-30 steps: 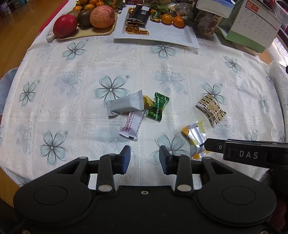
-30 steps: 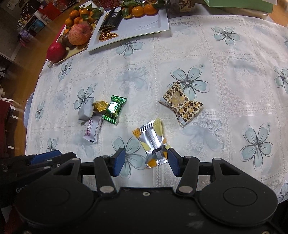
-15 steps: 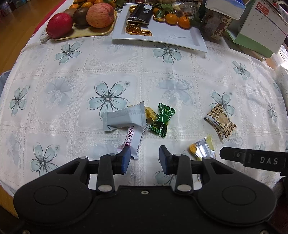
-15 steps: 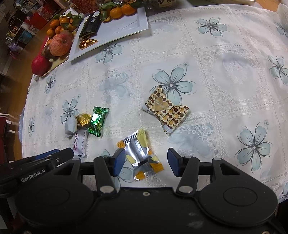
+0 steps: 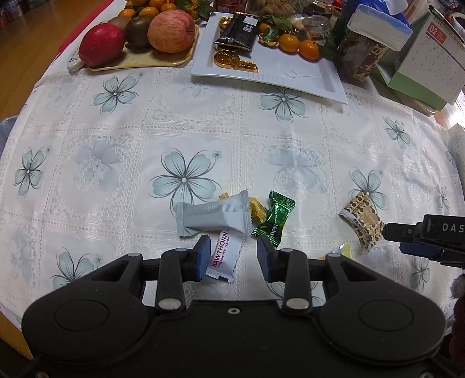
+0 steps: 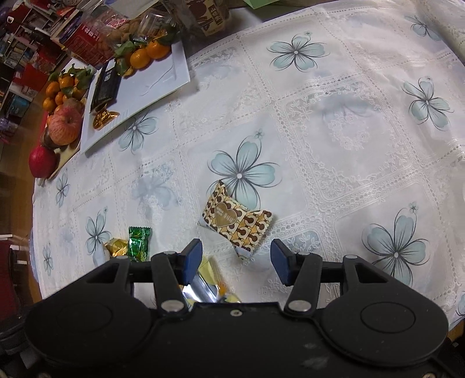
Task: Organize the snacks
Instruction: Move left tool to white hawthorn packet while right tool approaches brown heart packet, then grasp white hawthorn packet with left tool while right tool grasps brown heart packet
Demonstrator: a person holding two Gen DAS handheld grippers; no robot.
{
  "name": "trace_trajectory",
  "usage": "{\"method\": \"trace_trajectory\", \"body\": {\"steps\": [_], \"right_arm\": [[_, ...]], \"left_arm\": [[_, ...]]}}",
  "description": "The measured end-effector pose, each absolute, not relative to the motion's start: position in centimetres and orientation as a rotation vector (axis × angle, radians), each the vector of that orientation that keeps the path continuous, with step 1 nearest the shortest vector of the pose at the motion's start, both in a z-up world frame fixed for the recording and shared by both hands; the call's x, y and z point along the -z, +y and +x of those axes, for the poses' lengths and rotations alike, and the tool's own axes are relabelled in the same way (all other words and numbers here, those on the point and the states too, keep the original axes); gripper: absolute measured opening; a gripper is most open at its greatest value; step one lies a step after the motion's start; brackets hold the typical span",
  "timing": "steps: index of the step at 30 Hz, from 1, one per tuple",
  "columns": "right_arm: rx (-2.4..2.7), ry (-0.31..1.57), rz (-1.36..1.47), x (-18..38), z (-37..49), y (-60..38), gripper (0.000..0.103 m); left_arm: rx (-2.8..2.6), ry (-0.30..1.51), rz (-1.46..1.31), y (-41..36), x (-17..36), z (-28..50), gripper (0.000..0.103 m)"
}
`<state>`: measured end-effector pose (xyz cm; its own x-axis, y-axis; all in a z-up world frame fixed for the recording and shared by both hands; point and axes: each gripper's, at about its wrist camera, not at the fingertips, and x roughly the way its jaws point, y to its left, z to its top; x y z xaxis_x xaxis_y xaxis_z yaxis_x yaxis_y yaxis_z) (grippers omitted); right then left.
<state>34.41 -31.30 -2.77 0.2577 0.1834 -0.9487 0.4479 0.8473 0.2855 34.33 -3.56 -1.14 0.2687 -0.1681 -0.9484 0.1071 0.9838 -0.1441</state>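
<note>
My left gripper [image 5: 233, 257] is open above the floral tablecloth, and the white-and-pink Hawthorn bar [image 5: 225, 256] lies between its fingers, untouched. Just beyond lie a grey packet [image 5: 213, 217], a gold candy [image 5: 258, 210] and a green candy [image 5: 273, 222]. My right gripper [image 6: 236, 263] is open too, and the near end of the brown heart-patterned packet [image 6: 237, 222] reaches in between its tips. A silver-and-yellow packet [image 6: 207, 283] lies under its left finger, partly hidden. The white snack plate [image 5: 302, 77] stands at the far side and holds a dark bar and gold coins.
A fruit tray [image 5: 145, 59] with apples stands far left beside the plate. Mandarins [image 5: 299, 46], a jar [image 5: 360, 56], a tissue box [image 5: 380, 24] and a desk calendar [image 5: 427, 62] crowd the far right. The table edge drops off at the left.
Both grippers moved forward and lower over the snacks. The Hawthorn bar now lies between the left fingers. The right gripper rolled and shifted from the silver-yellow packet to the heart-patterned one.
</note>
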Motion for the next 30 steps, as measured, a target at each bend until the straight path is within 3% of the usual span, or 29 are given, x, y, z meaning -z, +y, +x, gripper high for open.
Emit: {"method": "trace_trajectory", "body": {"steps": [21,30], "right_arm": [[0.136,1.331,0.376,5.9,37.2,-28.1,0.06],[0.094,1.329,0.358,5.4,36.8,-27.5,0.06]], "left_arm": [[0.008,1.228,-0.105,-1.7,3.0,37.7,0.045],[0.032,1.333,0.013,-2.5,5.2,36.9,0.047]]}}
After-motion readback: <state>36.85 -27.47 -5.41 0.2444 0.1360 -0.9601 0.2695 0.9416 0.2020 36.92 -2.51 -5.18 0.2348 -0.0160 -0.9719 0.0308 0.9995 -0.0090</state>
